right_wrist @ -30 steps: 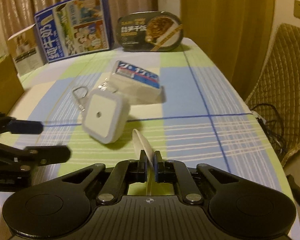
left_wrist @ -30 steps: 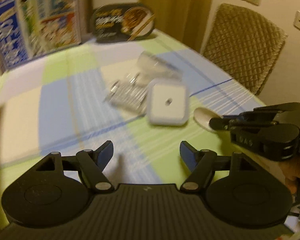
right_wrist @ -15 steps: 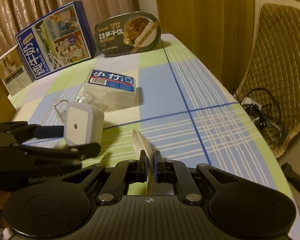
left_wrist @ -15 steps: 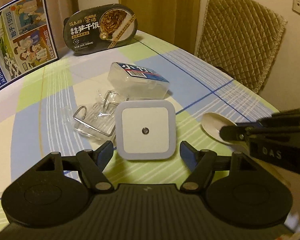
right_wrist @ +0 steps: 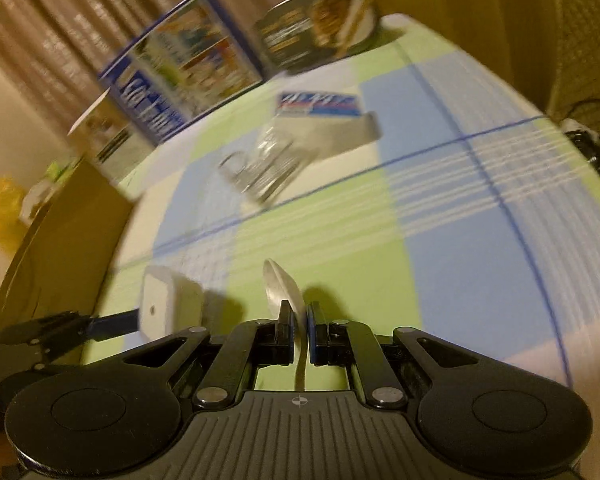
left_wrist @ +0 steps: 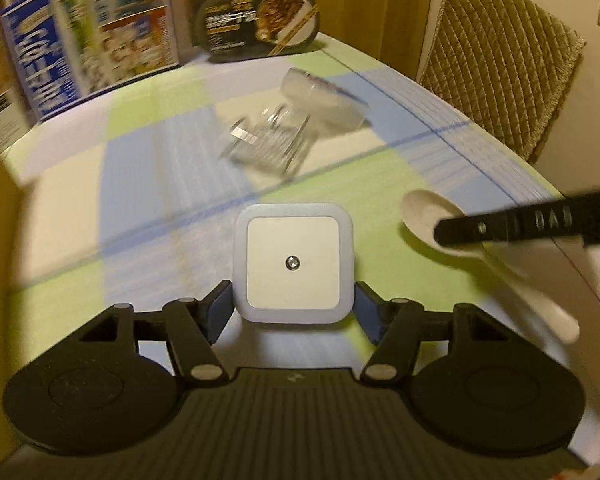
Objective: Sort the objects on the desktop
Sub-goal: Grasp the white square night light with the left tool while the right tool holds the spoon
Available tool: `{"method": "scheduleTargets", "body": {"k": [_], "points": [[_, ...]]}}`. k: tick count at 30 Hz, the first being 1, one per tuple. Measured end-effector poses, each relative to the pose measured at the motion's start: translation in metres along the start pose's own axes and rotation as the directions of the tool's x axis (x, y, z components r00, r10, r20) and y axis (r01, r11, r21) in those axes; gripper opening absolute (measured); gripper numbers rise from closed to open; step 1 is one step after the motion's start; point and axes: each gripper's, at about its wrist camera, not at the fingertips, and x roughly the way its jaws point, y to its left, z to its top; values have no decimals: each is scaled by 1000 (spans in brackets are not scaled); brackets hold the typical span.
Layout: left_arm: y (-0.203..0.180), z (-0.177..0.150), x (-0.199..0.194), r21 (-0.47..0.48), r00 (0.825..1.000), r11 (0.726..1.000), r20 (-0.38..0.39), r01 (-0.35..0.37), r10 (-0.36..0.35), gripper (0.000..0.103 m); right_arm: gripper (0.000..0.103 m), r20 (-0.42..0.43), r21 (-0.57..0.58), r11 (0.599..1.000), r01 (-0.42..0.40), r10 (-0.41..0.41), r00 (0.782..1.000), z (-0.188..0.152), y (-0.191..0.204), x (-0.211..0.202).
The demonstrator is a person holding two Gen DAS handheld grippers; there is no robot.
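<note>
The left gripper [left_wrist: 294,308] has its jaws closed against both sides of the white square night light [left_wrist: 294,266], just above the checked table [left_wrist: 152,184]. Right of the night light, the right gripper [right_wrist: 299,326] pinches the white spoon [right_wrist: 284,290] on edge. Only the right wrist view shows the label on the clear plastic box [right_wrist: 324,120] beyond the night light; what is inside cannot be told.

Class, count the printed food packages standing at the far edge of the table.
2: the blue milk carton box at far left, the dark oval instant-rice tray beside it. A third may stand farther left.
</note>
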Motion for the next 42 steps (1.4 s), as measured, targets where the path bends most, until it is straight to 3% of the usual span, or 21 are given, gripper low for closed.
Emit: {"method": "scheduleTargets", "body": {"k": [2, 3, 4, 5, 6, 13, 25, 28, 29, 33, 42], "points": [[4, -15, -16, -15, 1000, 1000, -13, -6, 6, 60, 12, 13, -64, 997, 52, -51, 999, -4, 8, 0], [4, -21, -22, -17, 1000, 1000, -11, -10, 9, 60, 30, 25, -108, 991, 79, -77, 997, -6, 13, -1], [5, -26, -27, -17, 1000, 1000, -4, -14, 14, 60, 57, 38, -147, 984, 101, -96, 995, -8, 19, -1], [5, -31, -31, -13, 1000, 1000, 7, -20, 20, 60, 64, 53, -183, 976, 116, -108, 993, -11, 24, -3], [6, -34, -32, -11, 1000, 1000, 18, -25, 25, 60, 66, 63, -210, 970, 122, -111, 992, -15, 27, -4], [11, -42, -34, -15, 996, 999, 79, -31, 32, 68, 66, 87, -373, 905, 203, -184, 979, -37, 43, 10], [5, -40, -26, -39, 993, 998, 107, -40, 44, 70, 66, 89, -359, 909, 213, -193, 977, -39, 44, 21], [5, -38, -22, -47, 992, 997, 111, -56, 61, 67, 65, 91, -366, 905, 216, -197, 976, -40, 44, 24], [5, -37, -21, -53, 991, 997, 112, -63, 69, 61, 65, 96, -370, 902, 221, -200, 975, -41, 44, 25], [7, -36, -22, -69, 991, 995, 106, -79, 86, 61, 64, 126, -386, 889, 247, -214, 969, -41, 48, 27], [8, -37, -24, -90, 991, 992, 98, -85, 93, 61, 41, 152, -397, 875, 277, -235, 960, -45, 54, 34]]}}
